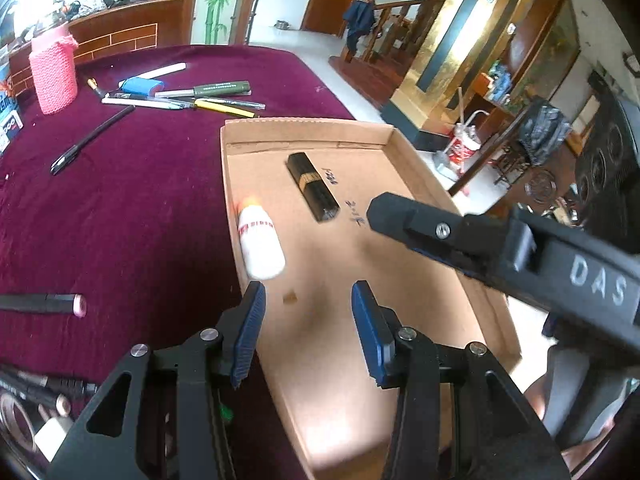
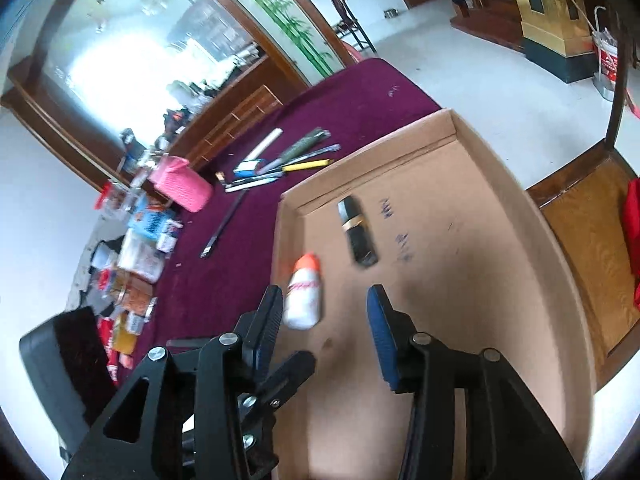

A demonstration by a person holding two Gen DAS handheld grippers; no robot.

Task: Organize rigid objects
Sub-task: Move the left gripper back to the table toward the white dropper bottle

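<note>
A shallow cardboard tray point(image 1: 416, 160) point(image 2: 532, 208) sits on a maroon tablecloth. In it lie a white bottle with an orange cap point(image 1: 260, 240) point(image 2: 304, 292) and a black bar with a gold band point(image 1: 314, 188) point(image 2: 358, 232). My left gripper point(image 1: 308, 320) is open and empty, just short of the bottle, over the tray's left wall. My right gripper point(image 2: 324, 320) is open and empty above the tray; the bottle lies by its left finger. One right finger point(image 1: 400, 216) reaches into the left wrist view.
Pens and markers point(image 1: 192, 96) point(image 2: 280, 164) and a pink knitted cup point(image 1: 54, 76) point(image 2: 184, 184) lie beyond the tray. A black pen point(image 1: 92, 140) lies alone. A black stick with a pink tip point(image 1: 44, 304) lies left. Boxes and packets point(image 2: 136, 248) crowd the far side.
</note>
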